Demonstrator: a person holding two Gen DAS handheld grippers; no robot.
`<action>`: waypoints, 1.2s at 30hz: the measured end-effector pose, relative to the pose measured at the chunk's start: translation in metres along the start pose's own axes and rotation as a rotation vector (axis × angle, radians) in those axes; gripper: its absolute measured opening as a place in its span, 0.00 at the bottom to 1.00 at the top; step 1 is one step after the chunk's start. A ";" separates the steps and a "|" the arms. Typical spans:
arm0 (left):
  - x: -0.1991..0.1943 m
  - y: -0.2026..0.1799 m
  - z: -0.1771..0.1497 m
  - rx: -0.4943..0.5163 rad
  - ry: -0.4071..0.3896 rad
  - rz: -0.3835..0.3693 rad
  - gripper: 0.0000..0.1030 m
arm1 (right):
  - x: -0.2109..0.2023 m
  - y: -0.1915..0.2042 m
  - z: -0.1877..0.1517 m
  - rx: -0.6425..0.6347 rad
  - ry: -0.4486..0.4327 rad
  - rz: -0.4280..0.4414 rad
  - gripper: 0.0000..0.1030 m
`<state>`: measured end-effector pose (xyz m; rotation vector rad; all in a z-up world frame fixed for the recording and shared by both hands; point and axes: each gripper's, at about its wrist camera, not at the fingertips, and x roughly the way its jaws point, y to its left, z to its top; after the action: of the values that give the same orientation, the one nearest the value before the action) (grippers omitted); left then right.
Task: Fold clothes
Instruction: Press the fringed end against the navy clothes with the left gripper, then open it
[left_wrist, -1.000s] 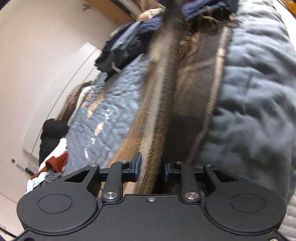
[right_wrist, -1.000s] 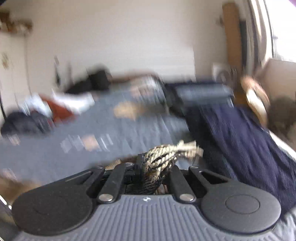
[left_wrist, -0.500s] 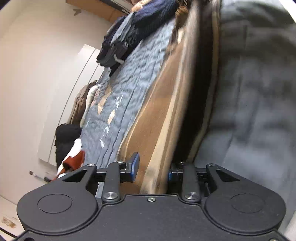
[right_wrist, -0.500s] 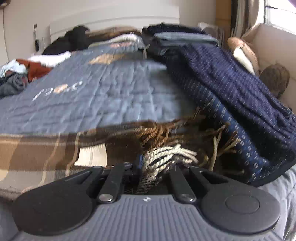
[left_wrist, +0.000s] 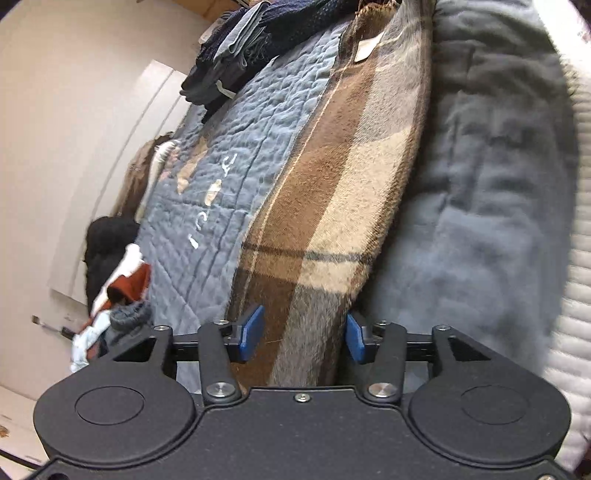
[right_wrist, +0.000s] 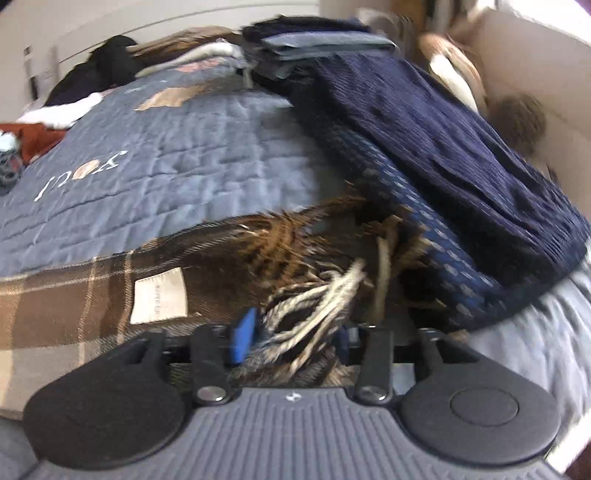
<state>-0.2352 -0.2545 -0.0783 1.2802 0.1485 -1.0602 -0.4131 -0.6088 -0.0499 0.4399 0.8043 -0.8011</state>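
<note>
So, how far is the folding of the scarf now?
The plaid scarf lies stretched flat along the bed. The left gripper and right gripper are both open around its ends. Folding it smaller remains; loose clothes also wait.

Left tongs (left_wrist: 303, 338) now stand wide apart; second ago they pinch plaid scarf (left_wrist: 332, 206) tight. Scarf, before stretched in air, now lies flat on bed quilt (left_wrist: 240, 155). Right tongs (right_wrist: 291, 338) also spread; fringe (right_wrist: 317, 295) no longer bunched between them, falls loose. Cream label (right_wrist: 159, 295) now visible.
</note>
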 end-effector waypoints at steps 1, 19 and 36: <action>-0.005 0.004 -0.003 -0.013 -0.001 -0.027 0.47 | -0.005 -0.003 0.000 0.010 0.017 -0.009 0.47; 0.046 0.082 0.152 -0.364 -0.269 -0.503 0.47 | -0.021 -0.037 0.039 0.320 -0.174 0.036 0.49; 0.200 0.034 0.296 -0.213 -0.153 -0.771 0.48 | -0.018 -0.060 0.063 0.467 -0.265 0.119 0.50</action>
<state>-0.2335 -0.6139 -0.0769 0.9470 0.6577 -1.7374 -0.4378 -0.6772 0.0006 0.7705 0.3354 -0.9142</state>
